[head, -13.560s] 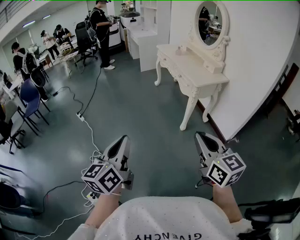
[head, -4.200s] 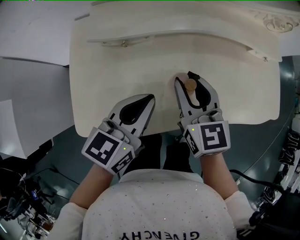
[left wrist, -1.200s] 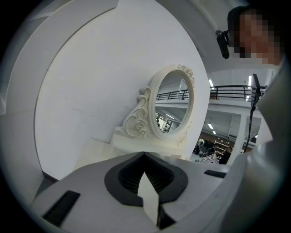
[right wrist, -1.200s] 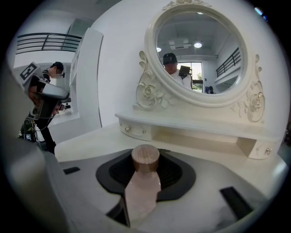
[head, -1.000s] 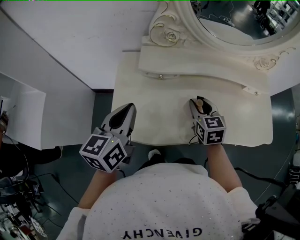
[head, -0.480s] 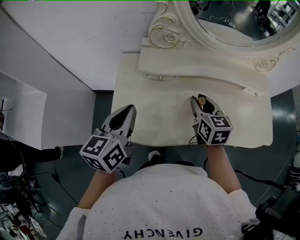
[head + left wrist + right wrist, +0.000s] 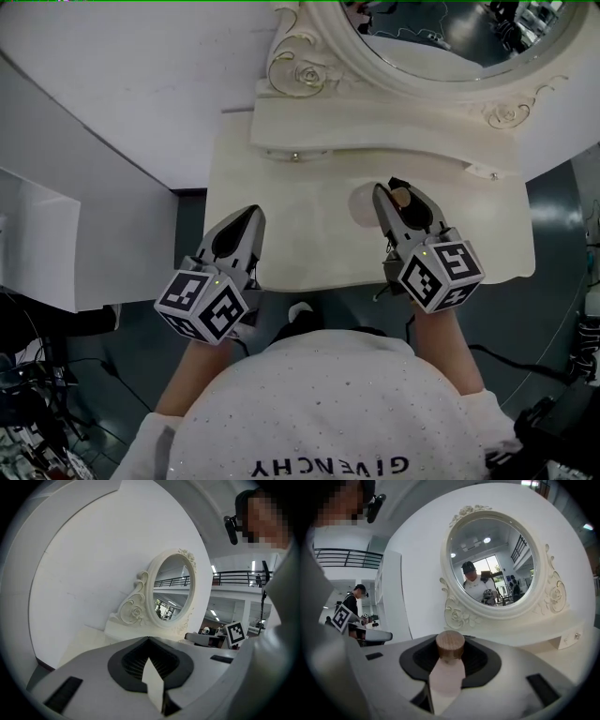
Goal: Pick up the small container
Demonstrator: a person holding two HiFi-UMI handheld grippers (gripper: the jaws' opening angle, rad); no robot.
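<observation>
The small container (image 7: 403,198) is a pale pink bottle with a round wooden cap. My right gripper (image 7: 399,193) is shut on its body and holds it upright in the air above the cream dressing table (image 7: 300,248). In the right gripper view the container (image 7: 448,672) stands between the jaws, and its cap (image 7: 450,644) pokes up past the fingertips. My left gripper (image 7: 240,223) hovers over the table's front left part, shut and with nothing in it. The left gripper view shows its jaws (image 7: 149,640) meeting at the tips.
An oval mirror (image 7: 450,33) in a carved cream frame stands at the table's back, above a low drawer shelf with small knobs (image 7: 295,157). A white wall runs behind and to the left. Dark floor and cables (image 7: 572,337) lie to the right.
My right gripper has risen off the table with the container and now looks larger and closer to the head camera. The left gripper has hardly shifted.
</observation>
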